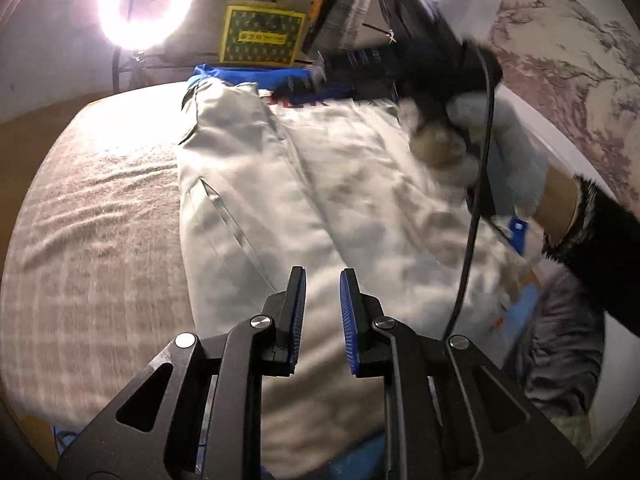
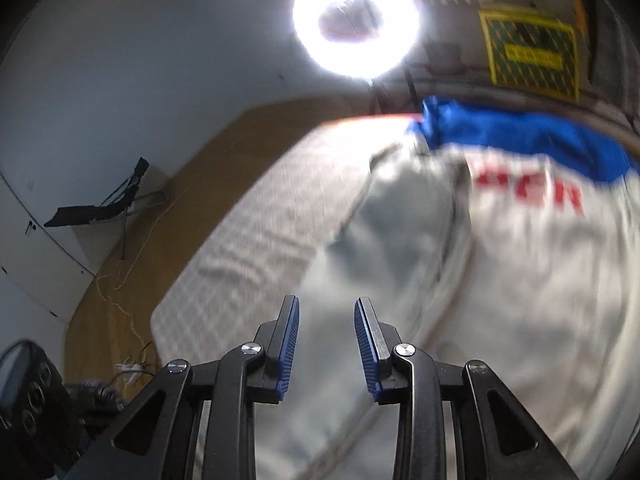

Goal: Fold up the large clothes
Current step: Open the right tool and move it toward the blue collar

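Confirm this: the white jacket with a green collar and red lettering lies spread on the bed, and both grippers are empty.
Wrong on one point: the collar is blue, not green, as the right wrist view shows. The white jacket with red lettering lies on the bed; left gripper and right gripper are empty.

Jacket (image 1: 320, 184) — spread on the bed (image 1: 100, 208), filling its right part, collar end at the far edge. Behind the bed: a ring light (image 1: 146, 4) to the left, a box (image 1: 262, 36) to its right. Both grippers — left gripper (image 1: 322, 280), right gripper (image 2: 326, 308) — hang above the jacket.

left tool (image 1: 322, 276) empty, above white jacket (image 1: 320, 184), bed (image 1: 100, 200)
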Demonstrator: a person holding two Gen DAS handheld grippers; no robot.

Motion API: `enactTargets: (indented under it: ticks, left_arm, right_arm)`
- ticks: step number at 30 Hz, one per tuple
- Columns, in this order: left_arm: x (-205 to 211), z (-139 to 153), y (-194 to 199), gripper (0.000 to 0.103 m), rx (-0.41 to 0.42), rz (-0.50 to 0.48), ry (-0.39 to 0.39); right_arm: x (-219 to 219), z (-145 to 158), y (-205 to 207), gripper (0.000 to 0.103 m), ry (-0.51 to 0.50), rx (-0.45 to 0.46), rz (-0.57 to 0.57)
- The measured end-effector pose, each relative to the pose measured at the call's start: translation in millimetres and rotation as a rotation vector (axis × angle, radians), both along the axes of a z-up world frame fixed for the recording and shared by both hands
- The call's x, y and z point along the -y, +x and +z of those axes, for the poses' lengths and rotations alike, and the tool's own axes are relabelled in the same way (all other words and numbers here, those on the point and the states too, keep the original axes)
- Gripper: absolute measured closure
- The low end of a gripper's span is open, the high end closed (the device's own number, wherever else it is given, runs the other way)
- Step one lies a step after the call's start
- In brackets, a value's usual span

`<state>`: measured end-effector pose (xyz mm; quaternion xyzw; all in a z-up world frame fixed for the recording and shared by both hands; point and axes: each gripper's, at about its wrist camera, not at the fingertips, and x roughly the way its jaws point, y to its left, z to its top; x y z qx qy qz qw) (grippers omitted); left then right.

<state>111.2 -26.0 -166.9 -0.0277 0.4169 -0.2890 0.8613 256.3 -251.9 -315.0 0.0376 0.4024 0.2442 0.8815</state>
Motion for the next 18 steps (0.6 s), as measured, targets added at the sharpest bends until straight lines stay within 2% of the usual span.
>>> enactTargets:
  ticks: [4,8,11,12,16,18]
  left_arm:
    - [1.8,-24.9,18.0,0.087,-0.047,0.002,0.011]
    - [-2.9,-51.8,24.3,0.087,-0.102,-0.001,0.027]
    - [-6.5,-66.7,25.5,0.087,-0.132,-0.013,0.022]
    - [-6.2,-68.9,26.2,0.087,-0.13,-0.021,0.023]
    - [0.4,-74.3,20.5,0.087,-0.099,-0.041,0.042]
    - [4.0,-73.9,15.9,0.087,-0.073,-0.054,0.056]
  right_arm:
    - [-26.2,2.1,61.2,0.073,0.004,0.022,-0.001]
    - [-34.4,-14.9,123.8,0.073,0.02,0.012,-0.038]
    - [-38.9,-29.8,154.8,0.074,-0.015,0.01,-0.055]
    - [-40.6,-36.8,166.6,0.075,-0.055,0.015,-0.063]
    - [-32.6,-71.7,206.6,0.095,-0.191,-0.022,-0.14]
    - [-29.0,-81.0,211.0,0.096,-0.186,0.003,-0.149]
